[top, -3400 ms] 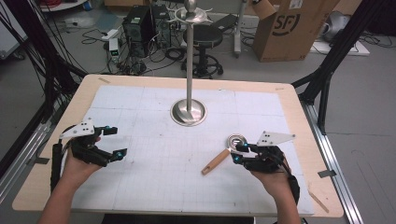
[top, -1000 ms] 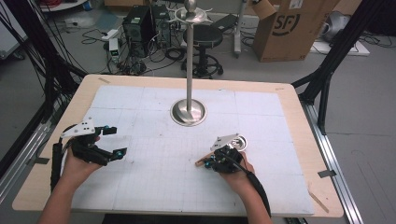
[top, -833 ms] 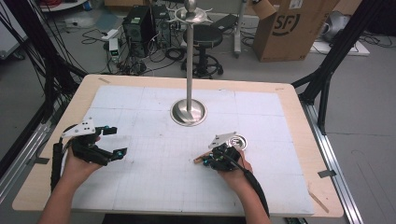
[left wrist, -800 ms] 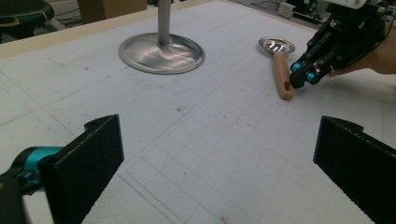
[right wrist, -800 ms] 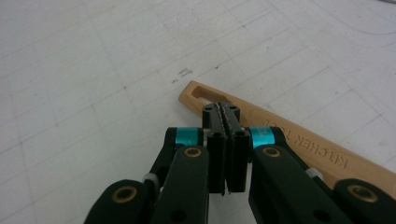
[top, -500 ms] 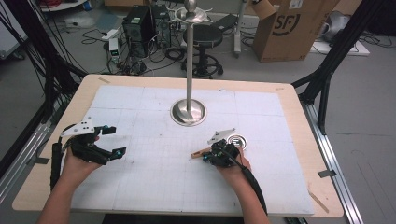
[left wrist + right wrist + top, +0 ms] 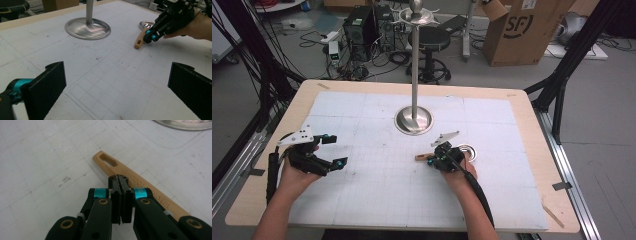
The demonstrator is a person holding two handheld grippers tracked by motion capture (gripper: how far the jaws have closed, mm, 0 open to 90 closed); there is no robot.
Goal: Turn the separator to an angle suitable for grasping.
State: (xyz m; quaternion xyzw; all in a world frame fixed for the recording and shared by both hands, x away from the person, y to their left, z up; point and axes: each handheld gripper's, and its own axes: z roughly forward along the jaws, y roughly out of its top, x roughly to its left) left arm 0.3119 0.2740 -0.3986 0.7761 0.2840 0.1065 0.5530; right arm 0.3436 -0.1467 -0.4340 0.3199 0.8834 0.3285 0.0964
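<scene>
A utensil with a pale wooden handle (image 7: 420,157) and a round metal head (image 7: 467,150) lies flat on the white gridded mat, right of centre. My right gripper (image 7: 430,161) is shut, jaws pressed together with nothing between them. In the right gripper view its tips (image 7: 119,178) rest on top of the handle (image 7: 107,162), just behind the slotted end. My left gripper (image 7: 336,149) hovers open over the mat's left side, far from the utensil. The left gripper view shows its own jaws (image 7: 117,87) wide apart, and the right gripper (image 7: 150,36) against the handle (image 7: 138,42).
A tall metal stand with a round base (image 7: 413,120) rises from the mat's far centre, close behind the utensil. The wooden table edge (image 7: 532,150) frames the mat. A cardboard box (image 7: 527,30) and cables sit on the floor beyond.
My right gripper came in from the right onto the handle and slid left. The handle's free end swung left and farther away while the metal head stayed put. The left gripper kept still.
</scene>
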